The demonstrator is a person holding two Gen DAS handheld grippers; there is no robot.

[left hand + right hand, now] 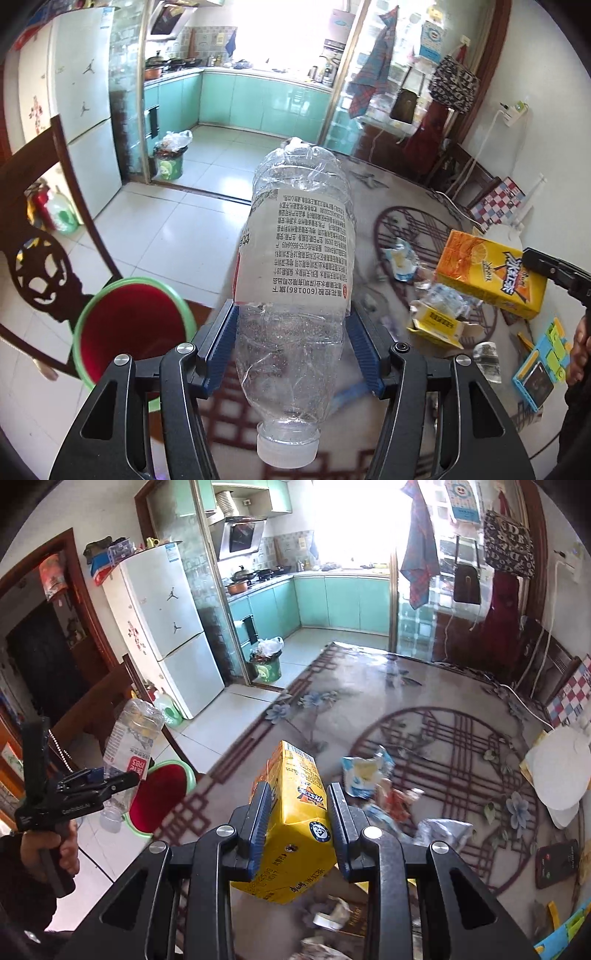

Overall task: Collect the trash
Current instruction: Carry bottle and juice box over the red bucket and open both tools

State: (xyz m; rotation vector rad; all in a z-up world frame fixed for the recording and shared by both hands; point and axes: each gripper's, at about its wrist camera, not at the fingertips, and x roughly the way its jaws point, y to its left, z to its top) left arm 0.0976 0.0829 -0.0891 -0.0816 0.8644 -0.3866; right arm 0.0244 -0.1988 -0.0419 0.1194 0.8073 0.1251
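Left wrist view: the left gripper (291, 332) is clamped on a crumpled plastic bottle (295, 258), cap toward the camera, with the red bin (129, 325) low to its left. Best centre the bottle over the rim before letting go. The right gripper (297, 819) pinches a yellow drink carton (291, 812); the bin sits down-left of it beyond the table edge (207, 779), with open floor past that.

Near the yellow drink carton (291, 823), the litter on the patterned table (424, 716) smears into blur, so the crumpled wrappers (384, 797) below and right of it cannot be told apart. The carton hides the table behind it, and its small print is unreadable. Left of the carton, the red bin (129, 328) is partly covered by the left gripper (291, 343).
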